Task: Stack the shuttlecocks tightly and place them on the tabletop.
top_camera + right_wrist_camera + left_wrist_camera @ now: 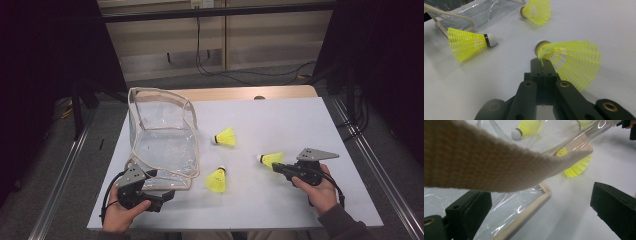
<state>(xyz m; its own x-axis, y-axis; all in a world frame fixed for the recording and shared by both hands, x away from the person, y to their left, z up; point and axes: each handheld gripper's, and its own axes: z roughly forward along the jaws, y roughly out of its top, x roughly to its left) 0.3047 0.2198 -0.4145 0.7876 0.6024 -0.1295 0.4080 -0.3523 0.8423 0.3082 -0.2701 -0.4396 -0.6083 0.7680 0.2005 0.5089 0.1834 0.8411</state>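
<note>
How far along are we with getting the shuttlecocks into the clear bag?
Done: none are in the bag yet; all three lie on the table. In hand: the right gripper is shut on the skirt edge of the right shuttlecock; the left gripper sits open at the bag's strap. Left: bagging this one, then the far shuttlecock and near shuttlecock.

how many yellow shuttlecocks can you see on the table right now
3. One shuttlecock lies mid-table beside the clear bag; one lies near the bag's front corner; one is pinched at its skirt edge by the right claw. None seems hidden.
</note>
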